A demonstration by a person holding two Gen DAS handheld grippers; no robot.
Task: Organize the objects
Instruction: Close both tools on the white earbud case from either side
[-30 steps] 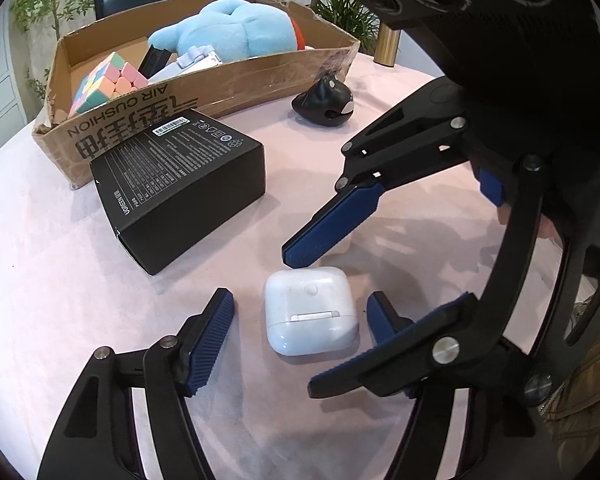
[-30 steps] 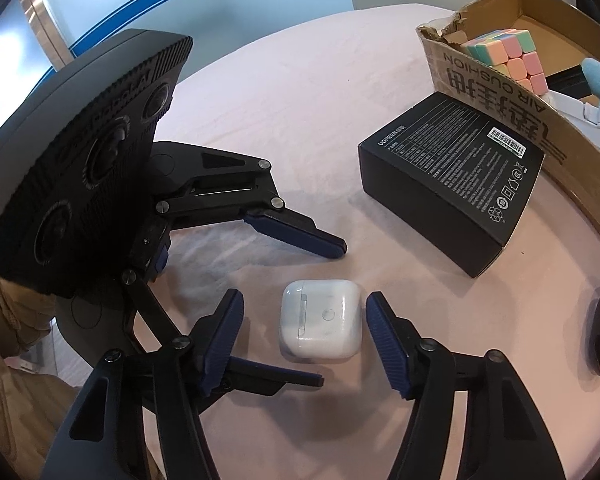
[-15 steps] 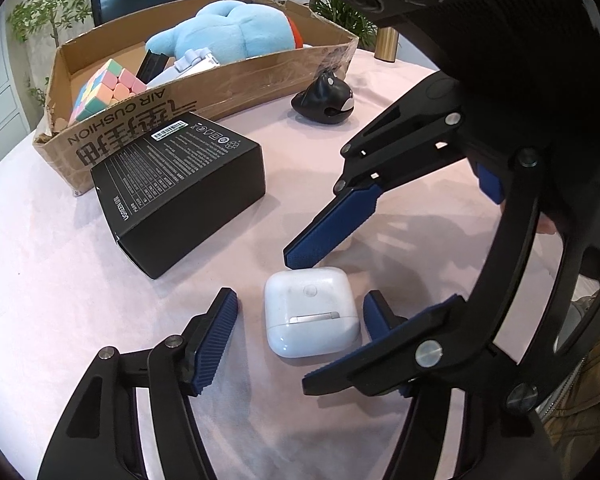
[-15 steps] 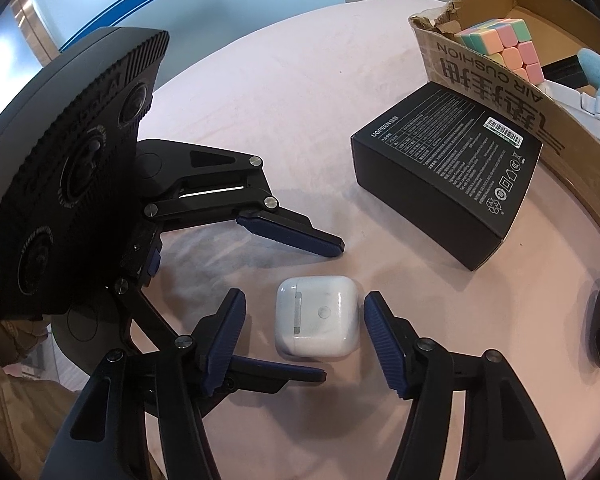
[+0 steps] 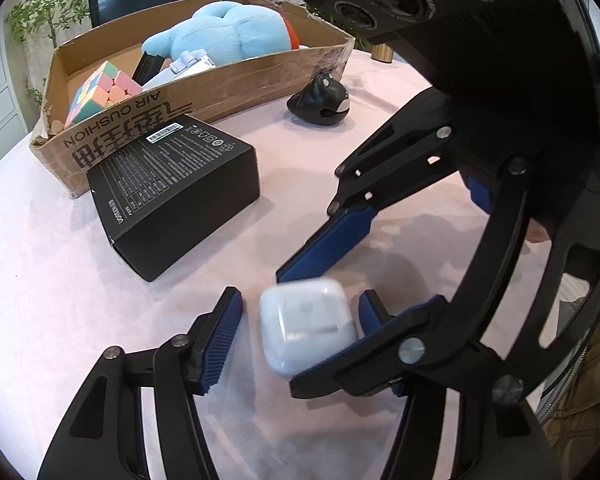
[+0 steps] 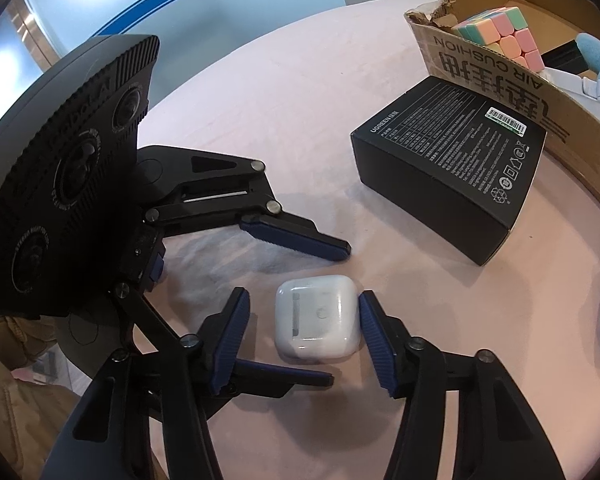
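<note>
A white earbud case (image 5: 308, 326) lies on the pink tablecloth, motion-blurred in the left wrist view. My left gripper (image 5: 296, 332) is open with a finger on each side of the case. My right gripper (image 6: 302, 330) is also open around the case (image 6: 318, 322), crossing the left one; its right pad (image 6: 374, 332) is at the case's edge. A black product box (image 5: 172, 192) lies beyond, beside a cardboard box (image 5: 204, 92) holding a pastel cube (image 5: 100, 92) and a blue plush toy (image 5: 228, 36).
A small black gadget (image 5: 320, 100) sits on the cloth by the cardboard box's right end. The black product box shows at right in the right wrist view (image 6: 456, 168), with the cardboard box (image 6: 500, 60) behind it. A brass post (image 5: 382, 54) stands far back.
The case has shifted and blurred in the left wrist view. The right gripper's fingers have drawn in a little, the right pad now reaching the case. The left gripper stays spread.
</note>
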